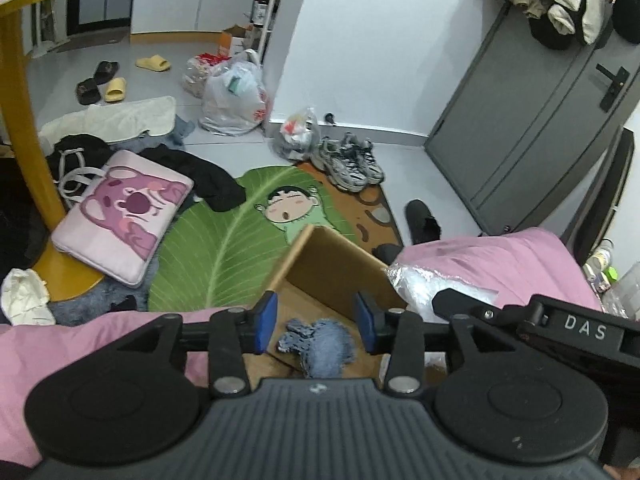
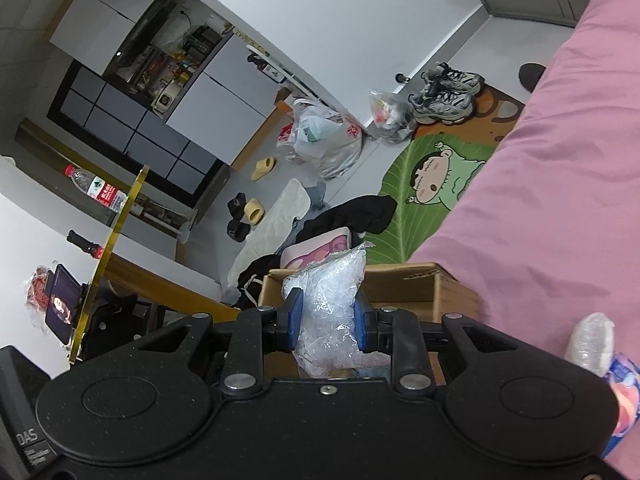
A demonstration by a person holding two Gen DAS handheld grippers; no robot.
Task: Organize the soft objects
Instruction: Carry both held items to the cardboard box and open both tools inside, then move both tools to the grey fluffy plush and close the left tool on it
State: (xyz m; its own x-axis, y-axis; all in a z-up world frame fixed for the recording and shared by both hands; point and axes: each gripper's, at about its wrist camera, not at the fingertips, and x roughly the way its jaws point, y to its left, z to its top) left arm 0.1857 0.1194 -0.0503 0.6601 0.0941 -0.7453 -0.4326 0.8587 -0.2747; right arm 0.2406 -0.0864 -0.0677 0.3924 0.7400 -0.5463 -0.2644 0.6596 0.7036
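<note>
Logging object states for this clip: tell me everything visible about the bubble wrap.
The bubble wrap is a crumpled wad of clear, shiny plastic film with small air cells. The right tool pinches its middle between blue pads, one end sticking up past the fingertips, the other bulging back toward the camera. It hangs above the open cardboard box. In the left wrist view it shows as a glinting bundle beside the pink bedding.

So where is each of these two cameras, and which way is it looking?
Left wrist: on the left gripper, open, looking down into the cardboard box at a blue fuzzy cloth.
Right wrist: on the right gripper, tilted sideways, gripping bubble wrap above that box.
Both show the box, pink bedding and leaf rug.
</note>
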